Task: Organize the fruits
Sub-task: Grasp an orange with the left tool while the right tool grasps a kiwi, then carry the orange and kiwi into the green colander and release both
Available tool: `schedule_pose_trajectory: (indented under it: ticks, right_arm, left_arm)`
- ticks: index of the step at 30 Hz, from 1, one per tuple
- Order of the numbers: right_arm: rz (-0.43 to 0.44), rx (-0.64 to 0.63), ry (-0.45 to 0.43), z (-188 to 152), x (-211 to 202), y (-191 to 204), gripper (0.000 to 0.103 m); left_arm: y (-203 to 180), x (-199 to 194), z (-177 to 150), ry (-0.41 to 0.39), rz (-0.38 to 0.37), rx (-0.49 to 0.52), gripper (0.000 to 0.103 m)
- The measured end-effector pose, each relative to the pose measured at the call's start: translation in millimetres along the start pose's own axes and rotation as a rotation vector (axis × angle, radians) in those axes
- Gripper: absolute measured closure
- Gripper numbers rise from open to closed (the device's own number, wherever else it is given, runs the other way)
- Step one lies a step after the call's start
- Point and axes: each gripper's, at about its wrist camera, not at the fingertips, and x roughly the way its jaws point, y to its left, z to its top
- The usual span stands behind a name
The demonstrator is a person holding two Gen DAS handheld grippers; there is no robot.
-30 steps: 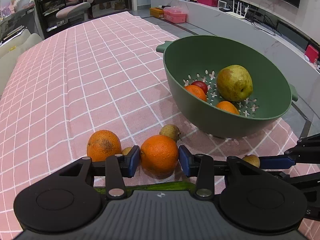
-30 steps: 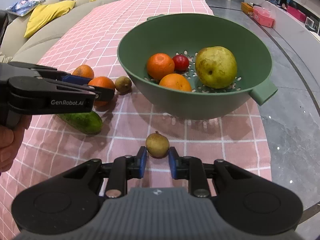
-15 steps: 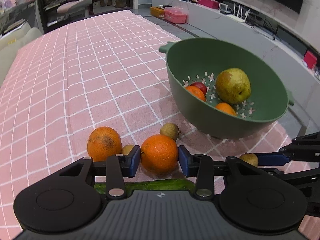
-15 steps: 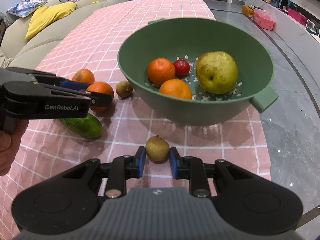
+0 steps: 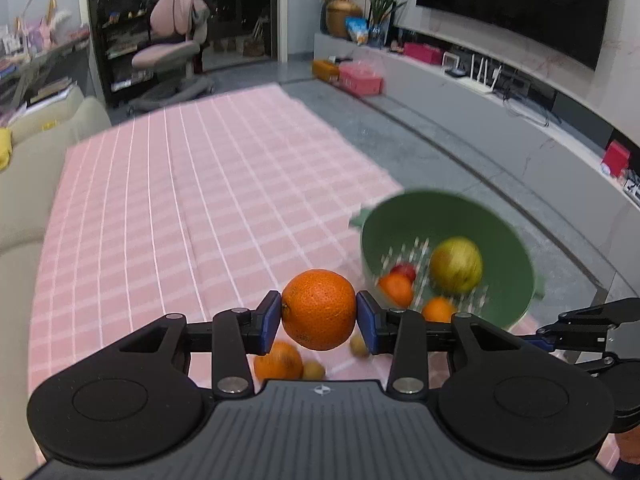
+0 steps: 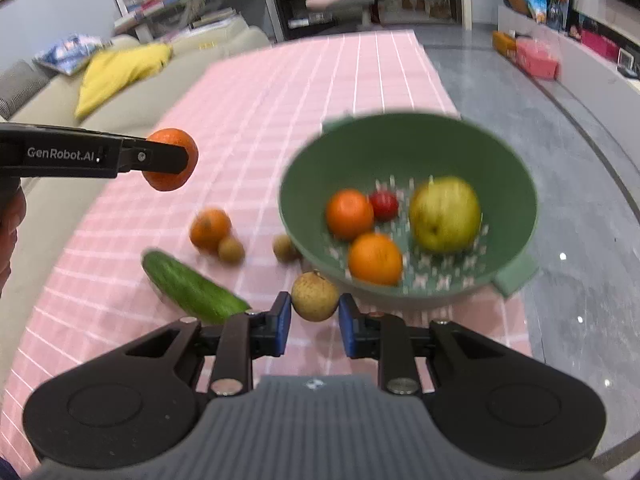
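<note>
My left gripper (image 5: 319, 316) is shut on an orange (image 5: 319, 309) and holds it in the air above the pink checked cloth (image 5: 180, 200); the same orange (image 6: 173, 148) shows at the left of the right wrist view. My right gripper (image 6: 314, 318) is shut on a small brown fruit (image 6: 315, 296), lifted just in front of the green colander (image 6: 408, 144). The colander holds two oranges (image 6: 349, 213), a small red fruit (image 6: 383, 205) and a yellow-green pear (image 6: 445, 214). On the cloth lie another orange (image 6: 209, 228), two small brown fruits (image 6: 231, 249) and a cucumber (image 6: 192, 290).
The colander (image 5: 448, 216) stands at the cloth's right edge, next to grey glass tabletop (image 6: 580, 280). A beige sofa (image 6: 52, 184) with a yellow cushion runs along the left side. The far half of the cloth holds nothing.
Both grippers have risen from the cloth, each with its fruit. The left one climbed more, lifting the orange well above the fruits that stayed on the cloth.
</note>
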Motion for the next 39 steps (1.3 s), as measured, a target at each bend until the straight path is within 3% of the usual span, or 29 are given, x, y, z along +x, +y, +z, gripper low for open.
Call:
schedule_pose_trajectory:
  ticks: [7,16,24,39]
  right_arm:
    - [-0.001,0.059,-0.102,32,-23,-15,0.081]
    - [-0.054,0.162,-0.045,44,4,-69,0.081]
    - [-0.087,0.086,0.062,48,32,-78,0.081]
    - [-0.212,-0.098,0.059,46,45,-75,0.081]
  left_arm:
    - [-21,-4,33,-0.043,-0.032,0.031,0.057]
    - [-68,58,39,0.052,-0.090,0.161,0.057]
    - [-99,107,20,0.159,-0.113,0.226,0.057]
    - [-102,142,20,0.242,-0.108,0.223,0.057]
